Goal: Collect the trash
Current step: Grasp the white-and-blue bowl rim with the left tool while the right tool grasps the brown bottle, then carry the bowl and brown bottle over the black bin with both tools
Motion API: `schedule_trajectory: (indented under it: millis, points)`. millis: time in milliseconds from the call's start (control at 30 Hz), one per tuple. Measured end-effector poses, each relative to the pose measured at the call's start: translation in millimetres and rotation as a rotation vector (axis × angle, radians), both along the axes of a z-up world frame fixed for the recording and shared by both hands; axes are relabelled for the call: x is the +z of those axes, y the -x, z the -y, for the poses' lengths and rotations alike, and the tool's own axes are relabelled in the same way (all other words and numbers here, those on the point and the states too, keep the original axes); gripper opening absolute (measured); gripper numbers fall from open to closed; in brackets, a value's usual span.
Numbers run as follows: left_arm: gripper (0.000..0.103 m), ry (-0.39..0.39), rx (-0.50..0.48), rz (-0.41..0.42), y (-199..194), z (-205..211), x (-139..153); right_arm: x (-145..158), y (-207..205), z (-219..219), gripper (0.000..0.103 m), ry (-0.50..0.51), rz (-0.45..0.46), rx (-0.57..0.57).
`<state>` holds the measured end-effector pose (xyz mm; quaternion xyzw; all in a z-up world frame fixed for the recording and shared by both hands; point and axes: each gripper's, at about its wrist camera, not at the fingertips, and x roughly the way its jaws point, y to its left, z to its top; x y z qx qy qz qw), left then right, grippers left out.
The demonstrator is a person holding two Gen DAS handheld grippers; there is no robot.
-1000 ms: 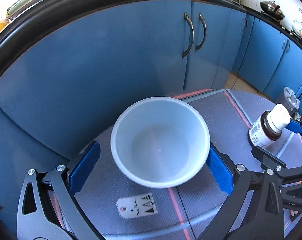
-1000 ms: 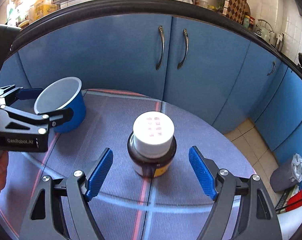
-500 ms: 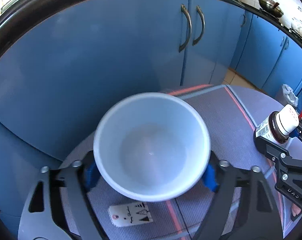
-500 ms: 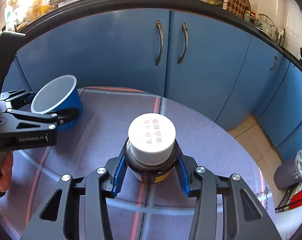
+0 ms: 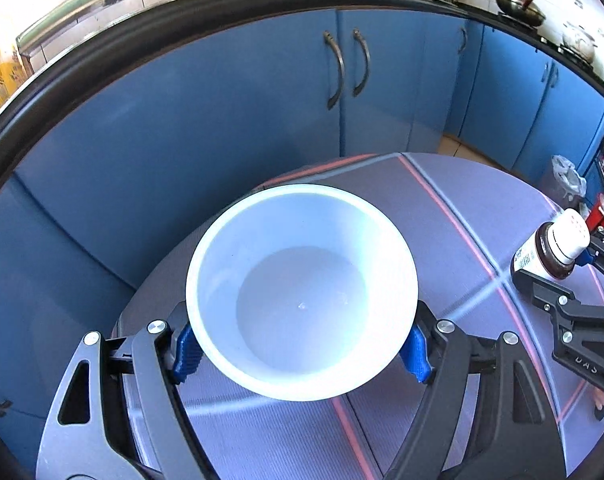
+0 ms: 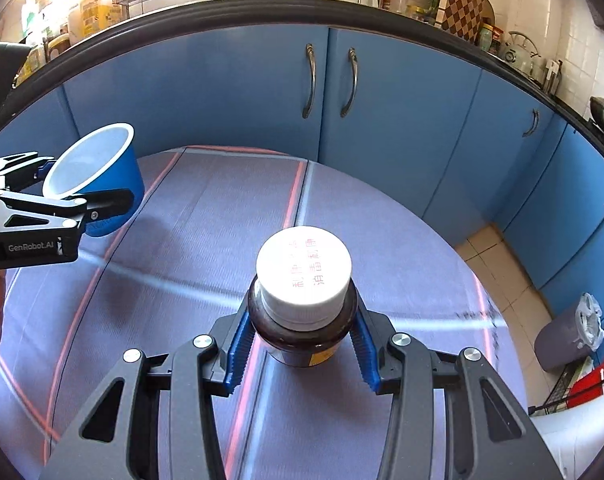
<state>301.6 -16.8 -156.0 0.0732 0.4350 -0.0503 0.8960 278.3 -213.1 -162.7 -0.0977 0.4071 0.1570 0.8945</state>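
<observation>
Both grips are on. Left gripper (image 5: 300, 354) has its fingers (image 5: 186, 352) clamped on the sides of the blue cup (image 5: 301, 290), white inside, mouth up and tipped a bit toward the camera; in the right wrist view the same cup (image 6: 102, 188) looks clear of the surface (image 6: 206, 224), though I can't confirm the gap from this angle. Right gripper (image 6: 302, 342) has its fingers (image 6: 238, 350) squeezed on the shoulder of the brown bottle (image 6: 303, 304), just under the white cap (image 6: 303, 266), long axis upright, base apparently just off the cloth. Both sets of jaws have just closed in, with the cup and the bottle between them. So neither item needs reaching for; each sits centred between its own fingers. The relation that matters now is item to bin: the grey bin with the white liner (image 6: 569, 336) stands on the tiled floor past the right edge of the surface, below its level. It shows at far right in the left wrist view too (image 5: 565, 178), well beyond the bottle (image 5: 549, 246). My read: the right hand is the nearer 1 of the 2, so the bottle likely goes first, out right and down; the cup then has to cross the whole surface. Keep the bottle upright in transit, since the grip is high on it.
</observation>
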Motion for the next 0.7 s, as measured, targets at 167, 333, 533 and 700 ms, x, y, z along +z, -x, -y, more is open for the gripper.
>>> schedule_trajectory:
  millis: [167, 333, 533, 700]
  points:
    - [0.077, -0.012, -0.008, -0.002, 18.7, 10.4, 3.9, 7.4, 20.1, 9.5, 0.043, -0.002, 0.007, 0.001]
    - [0.077, -0.028, -0.025, -0.009, 37.8, 25.1, 4.8, 11.8, 39.3, 22.1, 0.043, -0.002, 0.008, -0.001]
    - [0.077, -0.036, -0.051, -0.017, 56.1, 43.5, 1.4, 12.9, 57.0, 38.8, 0.043, -0.007, -0.001, -0.016]
    - [0.077, -0.038, -0.072, -0.025, 68.6, 57.4, -2.2, 13.4, 76.5, 51.9, 0.043, -0.006, -0.004, -0.027]
